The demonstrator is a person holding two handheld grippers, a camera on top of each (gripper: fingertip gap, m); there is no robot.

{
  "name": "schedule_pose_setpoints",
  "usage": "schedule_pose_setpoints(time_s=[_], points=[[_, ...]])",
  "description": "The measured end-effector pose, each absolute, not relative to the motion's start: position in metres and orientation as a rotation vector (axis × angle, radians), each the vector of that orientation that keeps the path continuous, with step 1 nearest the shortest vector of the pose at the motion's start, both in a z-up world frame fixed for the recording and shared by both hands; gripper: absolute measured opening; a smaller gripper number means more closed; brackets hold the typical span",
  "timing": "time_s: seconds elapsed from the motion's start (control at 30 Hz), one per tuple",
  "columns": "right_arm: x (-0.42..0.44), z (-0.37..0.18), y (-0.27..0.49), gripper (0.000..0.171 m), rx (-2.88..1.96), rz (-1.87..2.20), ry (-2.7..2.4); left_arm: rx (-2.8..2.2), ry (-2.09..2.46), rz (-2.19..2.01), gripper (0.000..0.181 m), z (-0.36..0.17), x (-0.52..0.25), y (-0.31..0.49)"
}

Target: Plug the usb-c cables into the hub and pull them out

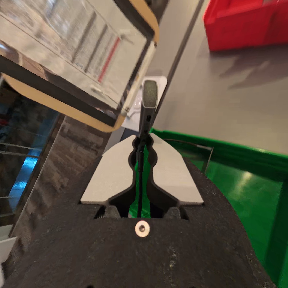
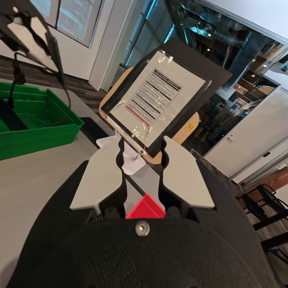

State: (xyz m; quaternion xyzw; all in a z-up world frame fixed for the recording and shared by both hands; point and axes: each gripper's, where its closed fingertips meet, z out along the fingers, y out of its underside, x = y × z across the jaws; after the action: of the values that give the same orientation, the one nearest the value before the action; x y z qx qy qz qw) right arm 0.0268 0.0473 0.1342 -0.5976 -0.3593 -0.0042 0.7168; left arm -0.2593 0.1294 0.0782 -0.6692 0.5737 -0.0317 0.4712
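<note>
We hold the hub [image 1: 149, 99] up in the air over the green bin [image 1: 243, 176], a slim dark grey bar standing on end out of the left hand-held gripper [image 1: 143, 138], whose grey fingers [image 1: 120, 168] are clenched on its lower end where its own black cord [image 1: 140, 183] runs back between them; in the right wrist view the same cord [image 2: 67, 93] loops down into the bin, and at least two small ports [image 1: 148, 118] show along the hub's narrow side. We judge the step in hand to be fetching a usb-c cable, since none that we can be sure of is in either view, so plugging has not begun. To do it well we would keep the left grip firm and low so the ports stay uncovered, turn that ported side towards the right hand, take the plug close behind its head, and line it up square with a port before pushing straight in. The left hand-held gripper is raised and tilted, pointing at the framed sheet [image 1: 74, 51] on its white stand [image 1: 160, 84], near it. The right hand-held gripper [image 2: 141, 145] is released, fingers spread and empty, held above the grey table [image 2: 31, 179] with a red bin [image 2: 146, 207] showing below between its fingers, well apart from the hub [image 2: 54, 54] at upper left
</note>
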Motion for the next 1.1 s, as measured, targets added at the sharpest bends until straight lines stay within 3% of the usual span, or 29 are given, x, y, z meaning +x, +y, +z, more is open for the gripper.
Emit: schedule_pose_setpoints(time_s=[0.33,0.5,0.77,1.1], points=[[-0.033,0.130,0.025,0.044,-1.193,0.252,-0.901,-1.398,1.191,-0.522,0.010,0.195,-0.203,0.057],[-0.037,0.153,0.000,0.043,-0.995,0.293,-0.899,-1.353,1.147,-0.698,0.010,0.210,-0.154,0.026],[-0.030,0.176,-0.031,0.043,-0.664,-0.007,-0.885,-1.252,1.066,-1.188,0.010,0.222,-0.087,-0.028],[-0.016,0.196,-0.048,0.041,-0.577,-0.120,-0.805,-1.223,0.953,-1.450,0.010,0.211,-0.052,-0.044]])
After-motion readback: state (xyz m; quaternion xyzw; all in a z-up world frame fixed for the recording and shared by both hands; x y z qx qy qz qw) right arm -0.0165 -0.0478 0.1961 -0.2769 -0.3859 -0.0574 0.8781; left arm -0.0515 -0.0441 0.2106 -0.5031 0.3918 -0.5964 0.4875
